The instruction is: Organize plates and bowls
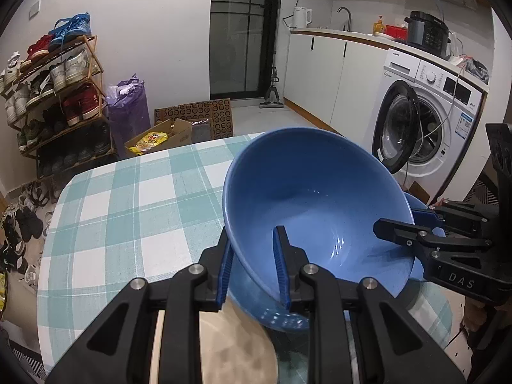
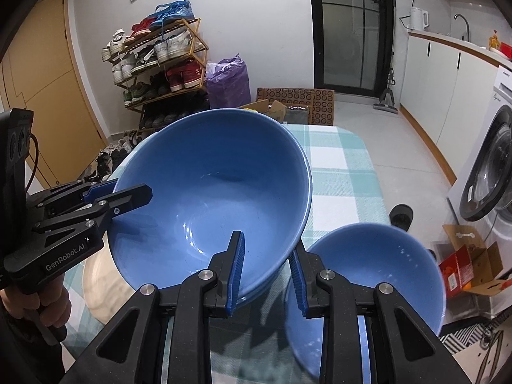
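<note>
Two tools grip one large blue bowl [image 1: 307,198] by opposite rims: left tool [image 1: 254,267] and right tool [image 2: 267,273] each clenched on its wall, bowl tilted above the checked surface [image 1: 128,211]. Risk: uneven pull twists it loose onto the smaller bowl [image 2: 368,275] just beside.

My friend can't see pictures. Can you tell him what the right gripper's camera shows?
Two grippers hold one big blue bowl tilted over a checked table: the right gripper clamps its near rim, the left gripper its left rim. A smaller blue bowl sits to the right.
</note>
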### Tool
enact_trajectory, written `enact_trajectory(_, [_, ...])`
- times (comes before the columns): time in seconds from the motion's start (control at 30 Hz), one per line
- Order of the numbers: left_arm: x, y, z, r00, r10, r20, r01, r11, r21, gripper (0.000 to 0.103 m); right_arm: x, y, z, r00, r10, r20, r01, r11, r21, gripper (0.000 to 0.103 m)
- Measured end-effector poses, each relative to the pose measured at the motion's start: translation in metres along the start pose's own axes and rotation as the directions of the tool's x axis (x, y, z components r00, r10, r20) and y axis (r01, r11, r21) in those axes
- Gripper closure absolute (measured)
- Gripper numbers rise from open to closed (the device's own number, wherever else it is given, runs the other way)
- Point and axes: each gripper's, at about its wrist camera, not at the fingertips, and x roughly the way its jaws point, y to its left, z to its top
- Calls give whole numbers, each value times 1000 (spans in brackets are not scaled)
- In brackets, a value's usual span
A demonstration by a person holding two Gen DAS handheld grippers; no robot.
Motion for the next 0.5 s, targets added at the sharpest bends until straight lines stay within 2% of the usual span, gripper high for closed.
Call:
enact_trajectory(0.23, [3,4,-8,1000,6,-11,-7,1000,-12,81,12,7,-13,1000,15,-17,-15,1000,18,75])
enact_trajectory(0.5, [14,5,-17,999,29,-39,-29,1000,-6,81,28,11,-18,999,-22,-29,22,999,22,75])
